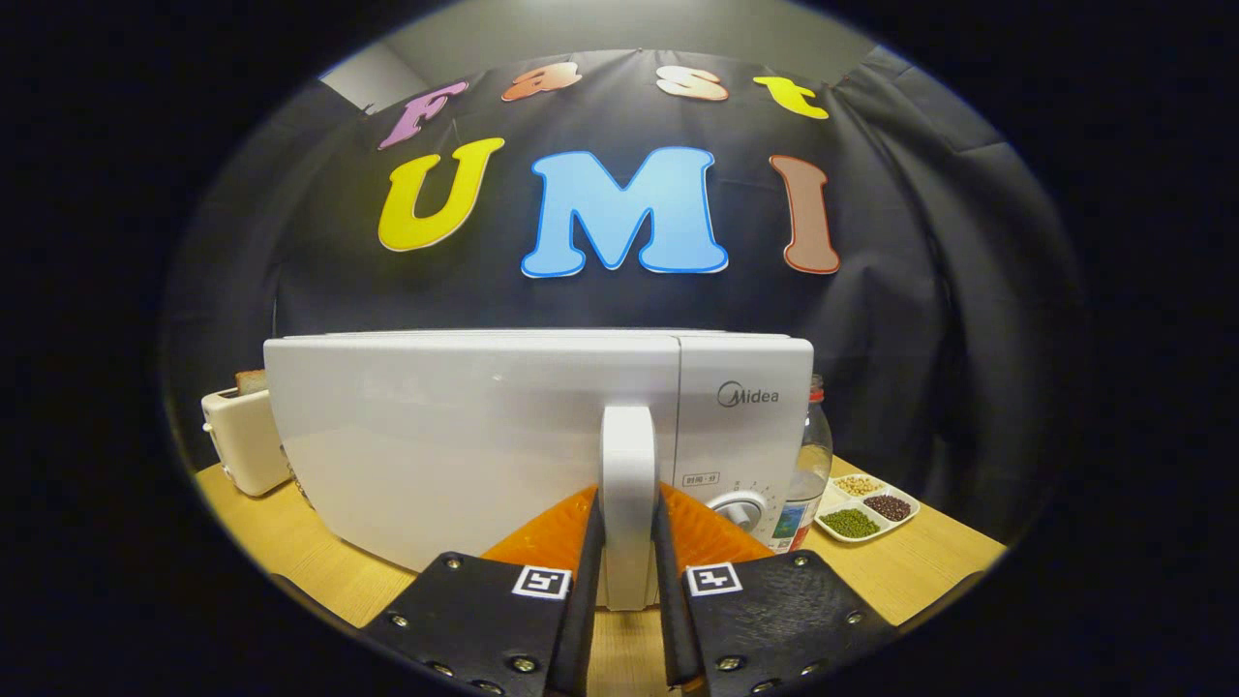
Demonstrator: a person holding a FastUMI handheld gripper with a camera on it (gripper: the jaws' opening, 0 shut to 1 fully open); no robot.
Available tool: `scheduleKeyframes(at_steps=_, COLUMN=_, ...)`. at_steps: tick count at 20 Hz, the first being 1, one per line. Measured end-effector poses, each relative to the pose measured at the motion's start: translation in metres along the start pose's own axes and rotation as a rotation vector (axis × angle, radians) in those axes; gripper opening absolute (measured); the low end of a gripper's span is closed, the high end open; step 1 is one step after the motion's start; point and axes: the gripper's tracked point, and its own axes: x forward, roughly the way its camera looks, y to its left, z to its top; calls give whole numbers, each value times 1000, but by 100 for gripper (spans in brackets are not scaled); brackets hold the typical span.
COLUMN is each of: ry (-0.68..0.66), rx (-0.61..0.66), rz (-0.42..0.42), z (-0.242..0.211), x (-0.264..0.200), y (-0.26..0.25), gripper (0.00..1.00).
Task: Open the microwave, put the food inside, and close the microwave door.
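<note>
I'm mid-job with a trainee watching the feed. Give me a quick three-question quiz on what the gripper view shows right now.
1. True or false: the microwave door is already open.
2. What do the gripper fingers have between them? A) the dial B) the door handle C) the bottle
3. Name the thing standing on the table just past the microwave's dial side, before the tray of beans.

Key
1. False: the door sits flush and closed.
2. B: the fingers close on the upright door handle, one on each side.
3. The clear bottle.
</note>
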Motion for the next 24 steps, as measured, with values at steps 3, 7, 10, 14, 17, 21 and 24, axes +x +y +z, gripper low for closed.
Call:
scheduleKeyframes(at_steps=3, ry=17, rx=17, rz=32, z=-1, x=0, y=1, gripper=23)
scheduleKeyframes(at_steps=7, ry=21, rx=29, rz=50, z=-2, x=-1, y=0, gripper=13)
scheduleKeyframes(at_steps=10, ry=34, rx=56, rz=92, z=-1, x=-2, y=2, gripper=14)
scheduleKeyframes(at_steps=14, ry=62, rx=49, rz=109, z=-2, x=-16, y=5, gripper=13)
scheduleKeyframes(at_steps=17, ry=59, rx=-17, rz=118, z=-6, x=-47, y=9, gripper=13)
scheduleKeyframes(at_steps=21, ry=81, rx=-16, rz=160, z=-10, x=-93, y=25, gripper=13)
scheduleKeyframes(at_steps=24, ry=76, rx=-19, rz=188, z=-12, x=-126, y=40, gripper=13)
